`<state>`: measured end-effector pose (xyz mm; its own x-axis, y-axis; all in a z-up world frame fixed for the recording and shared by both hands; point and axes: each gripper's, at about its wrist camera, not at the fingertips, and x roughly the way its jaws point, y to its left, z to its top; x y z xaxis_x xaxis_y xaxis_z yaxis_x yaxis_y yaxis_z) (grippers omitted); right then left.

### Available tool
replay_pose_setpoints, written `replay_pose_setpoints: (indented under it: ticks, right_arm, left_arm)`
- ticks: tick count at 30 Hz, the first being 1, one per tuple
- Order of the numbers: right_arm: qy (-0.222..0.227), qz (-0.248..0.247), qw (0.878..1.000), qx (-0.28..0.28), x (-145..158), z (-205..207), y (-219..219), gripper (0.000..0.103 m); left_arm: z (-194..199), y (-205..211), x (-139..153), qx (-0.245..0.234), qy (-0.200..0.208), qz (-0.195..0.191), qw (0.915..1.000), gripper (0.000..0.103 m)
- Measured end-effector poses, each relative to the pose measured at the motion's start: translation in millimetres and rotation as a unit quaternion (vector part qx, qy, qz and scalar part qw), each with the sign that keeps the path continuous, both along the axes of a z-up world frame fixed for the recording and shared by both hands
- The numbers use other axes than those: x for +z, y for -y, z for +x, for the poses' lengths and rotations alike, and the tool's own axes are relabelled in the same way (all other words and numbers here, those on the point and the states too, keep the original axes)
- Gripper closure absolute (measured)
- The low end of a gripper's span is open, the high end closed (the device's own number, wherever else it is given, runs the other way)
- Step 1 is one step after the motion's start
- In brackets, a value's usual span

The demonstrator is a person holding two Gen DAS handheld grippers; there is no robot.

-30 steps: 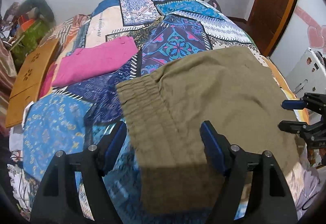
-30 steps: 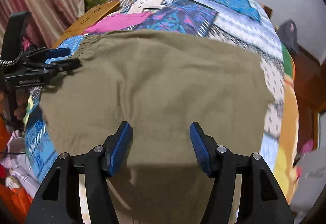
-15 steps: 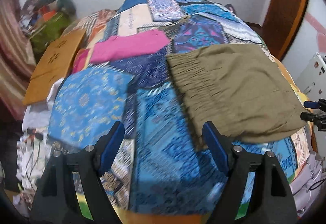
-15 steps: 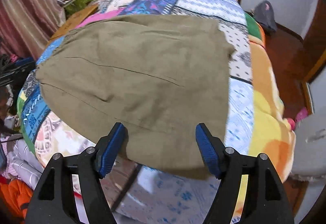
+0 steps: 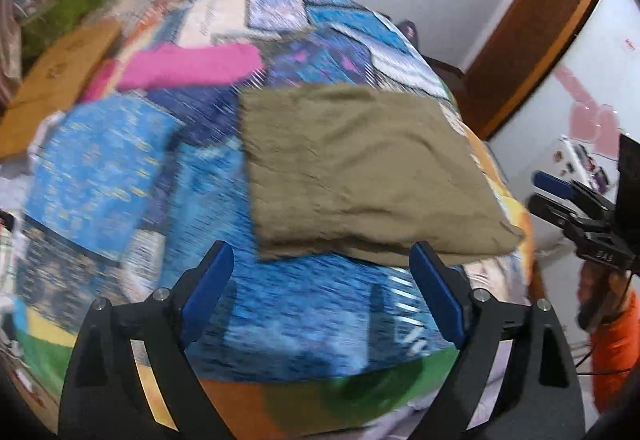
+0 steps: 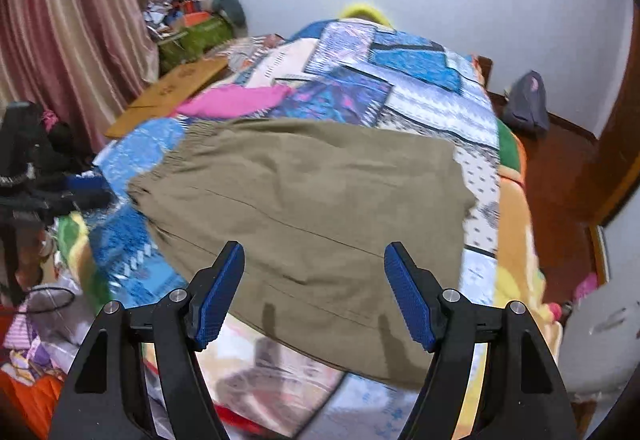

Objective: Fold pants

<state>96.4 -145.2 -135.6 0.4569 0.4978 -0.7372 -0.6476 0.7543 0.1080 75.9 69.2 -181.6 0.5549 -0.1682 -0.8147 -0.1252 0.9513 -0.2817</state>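
Olive-green pants (image 5: 360,168) lie folded flat on the patchwork bedspread (image 5: 224,224), near the bed's near right corner; they also show in the right wrist view (image 6: 312,208), elastic waistband to the left. My left gripper (image 5: 320,292) is open and empty, held above the bedspread just in front of the pants' near edge. My right gripper (image 6: 314,296) is open and empty, hovering over the pants' near edge without touching. The right gripper also shows at the right edge of the left wrist view (image 5: 576,208); the left gripper shows at the left of the right wrist view (image 6: 52,192).
A folded pink garment (image 5: 188,66) lies further back on the bed, also in the right wrist view (image 6: 236,102). A wooden board (image 6: 176,88) and clutter sit at the back left by a curtain (image 6: 64,32). A wooden door frame (image 5: 532,28) stands right.
Both grippers have pulled back from the pants and now sit farther from them, open and empty. The pants stay folded on the bed. The left view is blurred from motion.
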Motion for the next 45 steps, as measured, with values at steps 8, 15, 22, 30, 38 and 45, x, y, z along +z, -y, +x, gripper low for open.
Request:
replay_pose_setpoints:
  ticks: [8,15,22,30,38,45]
  right_arm:
    - [-0.028,0.014,1.0,0.001,-29,10,-20,0.034]
    - [-0.061,-0.016,0.998,0.008,-58,24,-28,0.034]
    - [-0.075,-0.006,0.997,0.019,-62,25,-27,0.034]
    - [-0.084,-0.007,0.996,0.017,-59,28,-27,0.034]
    - [-0.051,0.022,0.998,-0.002,-33,38,-36,0.034]
    - [-0.056,0.003,0.998,0.038,-42,41,-81,0.034]
  left_arm:
    - [17,15,-31,-0.003,-0.033,-0.078,0.9964,0.012]
    - [36,1,-37,0.022,-0.028,-0.146,0.9886,0.006]
    - [59,-9,-41,0.04,-0.03,-0.154,0.9868,0.006]
    - [86,-3,-40,0.07,-0.038,-0.037,0.9961,0.038]
    - [76,-10,-11,0.082,0.027,0.029,0.9958,0.069]
    - [52,-4,38,0.086,0.108,0.166,0.9763,0.072]
